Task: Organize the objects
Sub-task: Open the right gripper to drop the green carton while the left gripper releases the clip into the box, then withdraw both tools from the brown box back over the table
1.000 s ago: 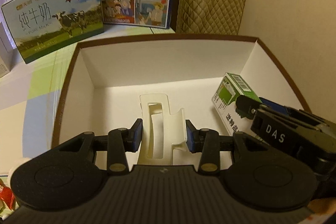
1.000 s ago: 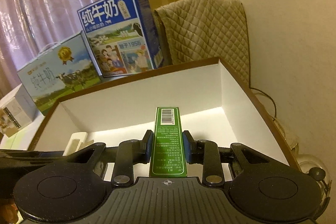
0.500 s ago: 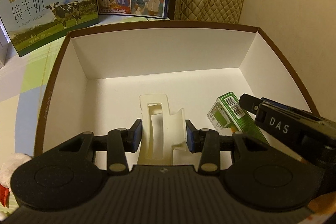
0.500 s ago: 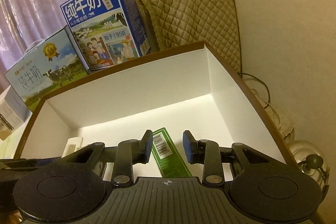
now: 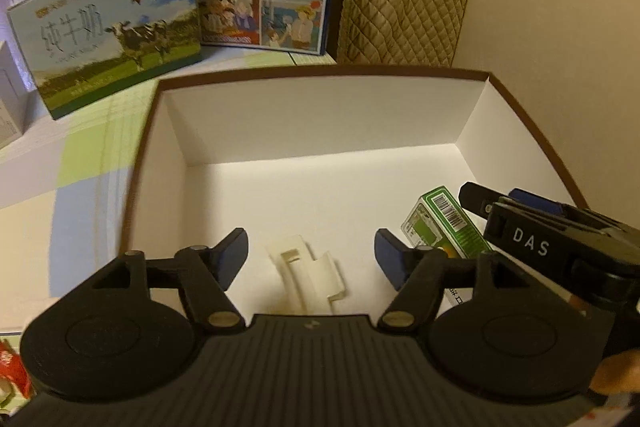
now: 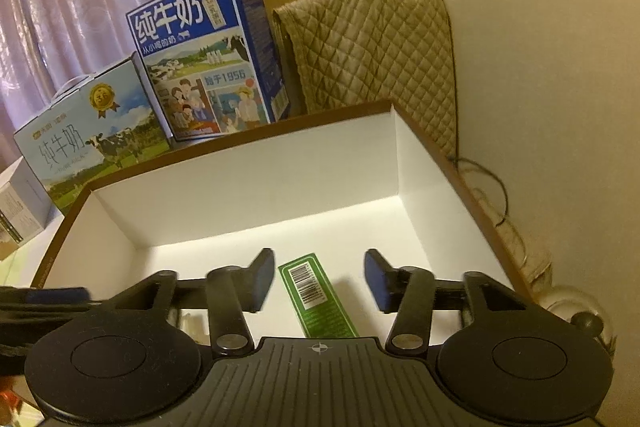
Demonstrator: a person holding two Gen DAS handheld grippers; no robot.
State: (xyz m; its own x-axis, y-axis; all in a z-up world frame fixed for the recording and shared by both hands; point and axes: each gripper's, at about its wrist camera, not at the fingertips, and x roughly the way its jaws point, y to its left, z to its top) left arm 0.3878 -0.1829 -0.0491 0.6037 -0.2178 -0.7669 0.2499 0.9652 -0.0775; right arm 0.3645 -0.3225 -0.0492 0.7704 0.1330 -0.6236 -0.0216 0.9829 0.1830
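Hovering over the box (image 5: 520, 115), both grippers (image 5: 311, 254) (image 6: 319, 279) spread wide, gripping nothing. Clip (image 5: 308, 277) lying near the front wall; carton (image 6: 318, 301) lying flat towards the right wall. Lifting straight up, avoiding nudging either item or the rim.

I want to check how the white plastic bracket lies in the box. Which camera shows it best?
The left wrist view: the white plastic bracket lies flat on the floor of the brown-rimmed white box, in the middle between the open left gripper fingers, touching neither. In the right wrist view only a pale sliver shows, behind the right gripper.
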